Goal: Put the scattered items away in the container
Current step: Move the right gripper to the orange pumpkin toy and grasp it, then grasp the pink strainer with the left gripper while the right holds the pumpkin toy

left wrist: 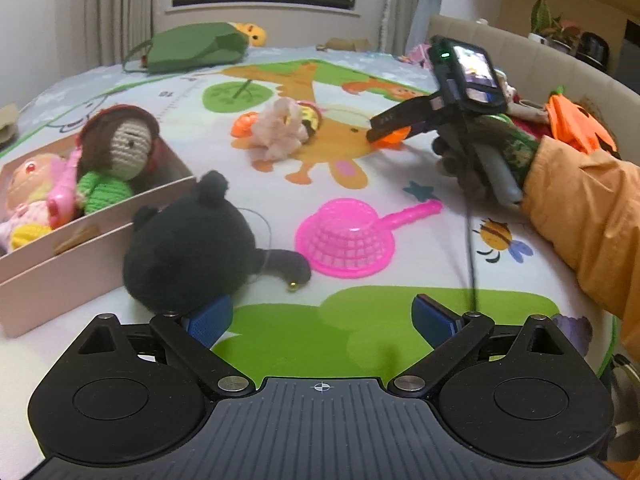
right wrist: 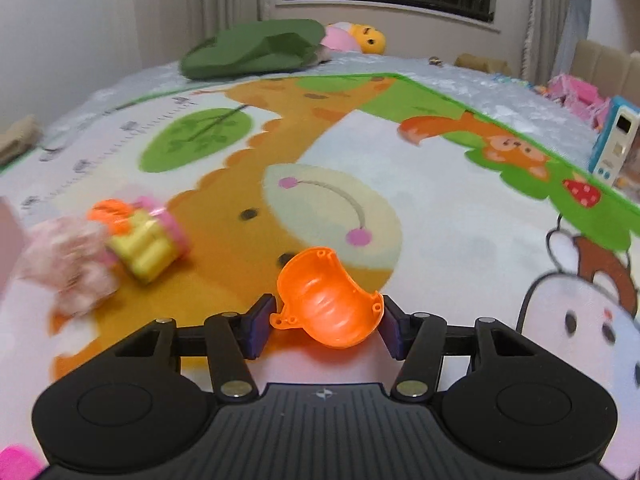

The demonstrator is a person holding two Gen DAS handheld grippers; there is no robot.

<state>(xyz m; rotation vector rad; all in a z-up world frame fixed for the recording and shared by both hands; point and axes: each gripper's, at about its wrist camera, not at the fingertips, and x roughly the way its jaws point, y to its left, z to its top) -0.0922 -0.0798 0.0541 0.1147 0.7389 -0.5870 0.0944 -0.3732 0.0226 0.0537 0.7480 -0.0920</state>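
While gripped | orange shell point(right wrist: 330, 300) | between right gripper point(right wrist: 326, 326) pads point(right wrist: 262, 326)

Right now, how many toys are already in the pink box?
2 visible: a crocheted doll leaning at the pink box's far end, and a pink plastic doll beside it. Others may be hidden underneath.

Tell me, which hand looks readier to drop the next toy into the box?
Probably the right. The right gripper already has the orange shell between its pads. The left gripper is open and empty, though it sits nearer the box, beside the black plush.
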